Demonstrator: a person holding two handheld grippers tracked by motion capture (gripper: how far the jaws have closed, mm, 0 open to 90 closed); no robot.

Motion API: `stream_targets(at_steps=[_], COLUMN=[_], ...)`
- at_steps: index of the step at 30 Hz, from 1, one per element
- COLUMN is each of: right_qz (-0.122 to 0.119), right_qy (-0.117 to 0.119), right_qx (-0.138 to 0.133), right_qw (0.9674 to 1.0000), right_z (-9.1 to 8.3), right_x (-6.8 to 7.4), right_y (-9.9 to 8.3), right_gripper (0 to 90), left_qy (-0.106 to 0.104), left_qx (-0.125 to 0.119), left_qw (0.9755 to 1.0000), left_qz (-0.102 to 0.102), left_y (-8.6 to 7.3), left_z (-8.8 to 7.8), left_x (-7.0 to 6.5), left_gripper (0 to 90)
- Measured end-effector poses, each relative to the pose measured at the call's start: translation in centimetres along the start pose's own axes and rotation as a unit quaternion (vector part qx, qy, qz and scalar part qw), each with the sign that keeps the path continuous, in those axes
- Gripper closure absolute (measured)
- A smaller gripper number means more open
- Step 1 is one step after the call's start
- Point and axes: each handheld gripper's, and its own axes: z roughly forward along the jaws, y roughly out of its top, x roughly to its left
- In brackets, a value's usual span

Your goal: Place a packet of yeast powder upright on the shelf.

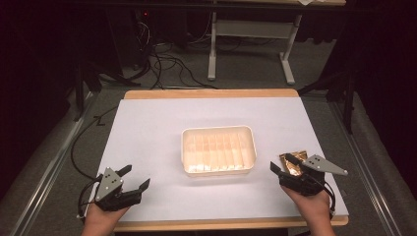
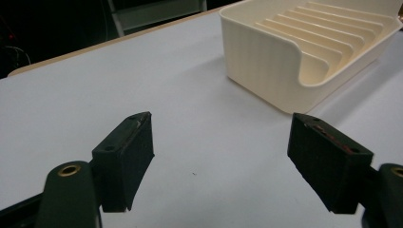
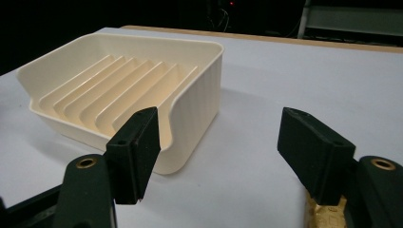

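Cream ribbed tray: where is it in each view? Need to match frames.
High view: cream ribbed tray at table centre.
Left gripper view: upper right, beyond the open jaws.
Right gripper view: upper left, behind one jaw.
Shared landmark: white table sheet.

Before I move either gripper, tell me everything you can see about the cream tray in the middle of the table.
The cream tray is a rounded rectangular dish that looks like plastic, with raised walls, one side dipping in a curved notch, and parallel ridges across its floor. It sits upright and flat on the white table cover, near the middle, and appears empty. Neither gripper touches it; nothing else touches it.
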Motion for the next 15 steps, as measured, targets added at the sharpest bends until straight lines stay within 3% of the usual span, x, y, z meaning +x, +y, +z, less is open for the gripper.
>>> stream_targets(at_steps=[15], right_qz=[0.002], right_qy=[-0.012], right_qx=[0.003], right_qw=[0.9999], right_z=[-0.39], right_x=[-0.79], right_y=[-0.24], right_gripper=[32.7], left_qy=[0.002], left_qx=[0.006], left_qw=[1.0], left_qz=[0.004], left_y=[0.09], left_z=[0.17], left_x=[-0.13], left_gripper=[23.9])
